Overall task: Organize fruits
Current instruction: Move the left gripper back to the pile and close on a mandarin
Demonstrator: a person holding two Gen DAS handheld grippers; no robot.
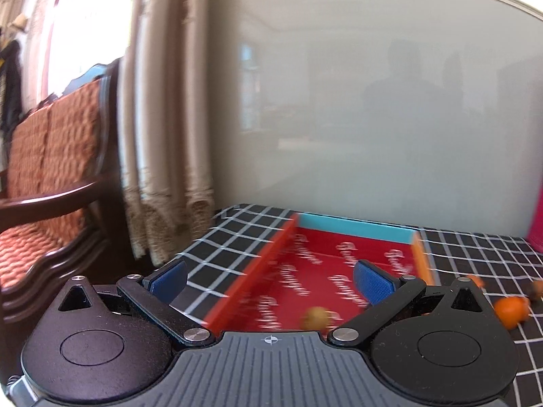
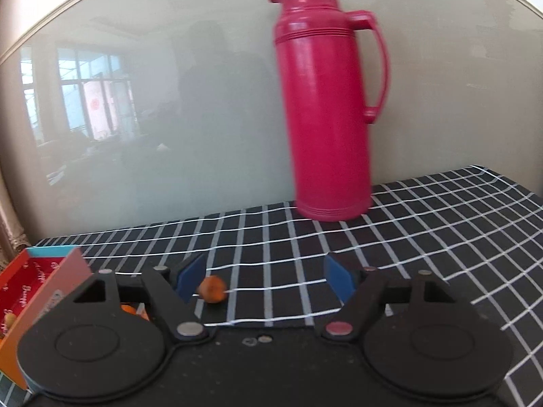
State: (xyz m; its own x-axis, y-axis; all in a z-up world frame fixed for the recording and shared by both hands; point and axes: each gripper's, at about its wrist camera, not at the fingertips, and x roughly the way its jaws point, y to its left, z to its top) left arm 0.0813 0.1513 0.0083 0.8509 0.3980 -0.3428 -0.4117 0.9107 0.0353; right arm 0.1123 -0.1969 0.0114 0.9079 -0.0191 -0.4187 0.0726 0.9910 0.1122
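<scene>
A shallow red box with a blue far wall and orange sides lies on the checked cloth; one yellowish fruit rests inside near its front. My left gripper hangs open over the box's left wall, nothing between its blue pads. Orange fruits and a brown one lie on the cloth right of the box. In the right wrist view my right gripper is open above the cloth, and a small orange fruit sits just inside its left pad, untouched. The box shows at the left edge.
A tall pink thermos flask stands at the back of the table against a glossy pale wall panel. The black-and-white checked cloth covers the table. A wooden chair with an orange cushion and curtains stand left of the table.
</scene>
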